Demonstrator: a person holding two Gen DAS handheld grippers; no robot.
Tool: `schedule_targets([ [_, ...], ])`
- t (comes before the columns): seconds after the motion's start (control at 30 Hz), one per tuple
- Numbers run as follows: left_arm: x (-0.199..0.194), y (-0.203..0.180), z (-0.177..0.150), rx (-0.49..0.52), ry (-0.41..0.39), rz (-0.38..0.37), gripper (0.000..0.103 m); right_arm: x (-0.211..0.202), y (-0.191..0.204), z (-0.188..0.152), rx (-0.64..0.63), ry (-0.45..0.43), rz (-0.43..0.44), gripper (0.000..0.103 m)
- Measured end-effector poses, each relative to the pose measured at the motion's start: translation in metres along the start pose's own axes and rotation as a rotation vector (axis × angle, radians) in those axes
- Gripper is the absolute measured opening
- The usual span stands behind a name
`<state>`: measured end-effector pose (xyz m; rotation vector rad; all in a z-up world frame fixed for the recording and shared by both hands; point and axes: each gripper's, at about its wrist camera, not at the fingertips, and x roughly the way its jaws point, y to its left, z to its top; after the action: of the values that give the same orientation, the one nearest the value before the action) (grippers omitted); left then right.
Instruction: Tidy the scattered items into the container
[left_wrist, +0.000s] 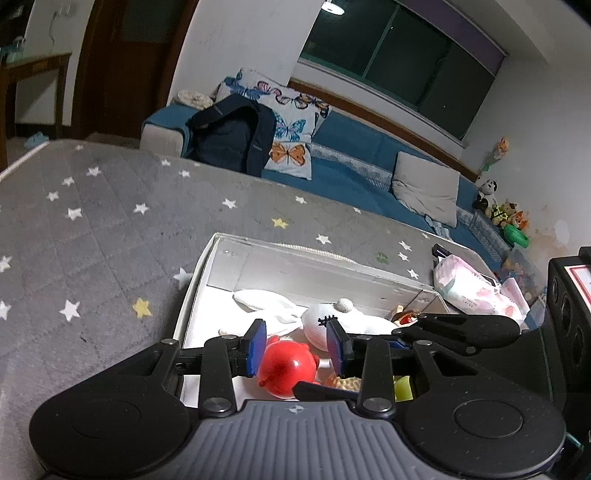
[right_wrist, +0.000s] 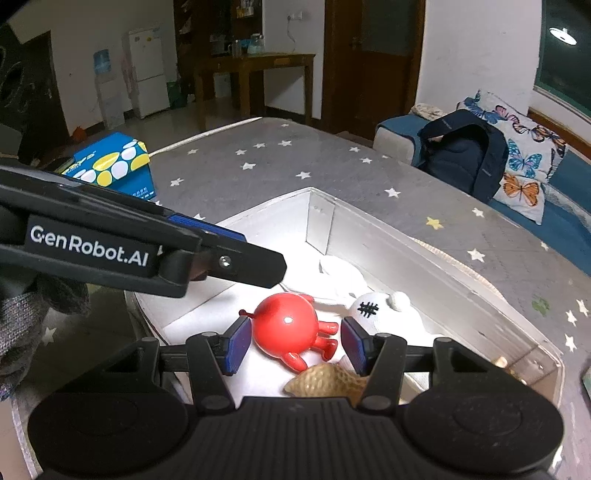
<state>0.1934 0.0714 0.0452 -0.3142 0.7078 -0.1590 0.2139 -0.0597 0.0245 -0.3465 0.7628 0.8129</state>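
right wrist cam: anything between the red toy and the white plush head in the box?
Nothing: bare white box floor separates the red toy from the white plush head, with the toy's legs pointing toward it. Right wrist view shows the gap clearly.

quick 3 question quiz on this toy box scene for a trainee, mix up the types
1. True or false: the red toy lies inside the white box.
2. Which sits right beside the red toy? A) white plush B) backpack C) blue carton
3. Fill in: the mat under the box is grey with a pattern of ____.

Key: 1 true. 2 A. 3 stars. In both wrist views the right tool and left tool stand open over the box, pads clear of the toy.
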Motion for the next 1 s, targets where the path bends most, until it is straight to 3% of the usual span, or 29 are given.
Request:
schedule_targets([
  [0.07,-0.003,-0.004,-0.002,0.016,-0.008,0.004,0.038,-0.005,0.001,-0.001,0.007,-0.013,-0.005,0.061],
  [0.73,-0.041,-0.044,-0.032,0.153,-0.064,0.048,0.038,-0.059,0.010,-0.028,0.053,-0.105,-0.069,0.067],
  [0.83,-0.046,-0.050,-0.038,0.174,-0.071,0.057,0.038,-0.066,0.013,-0.033,0.059,-0.114,-0.082,0.073],
  [1.0,-0.053,-0.054,-0.047,0.190,-0.075,0.059,0.038,-0.076,0.018,-0.043,0.075,-0.129,-0.106,0.074],
])
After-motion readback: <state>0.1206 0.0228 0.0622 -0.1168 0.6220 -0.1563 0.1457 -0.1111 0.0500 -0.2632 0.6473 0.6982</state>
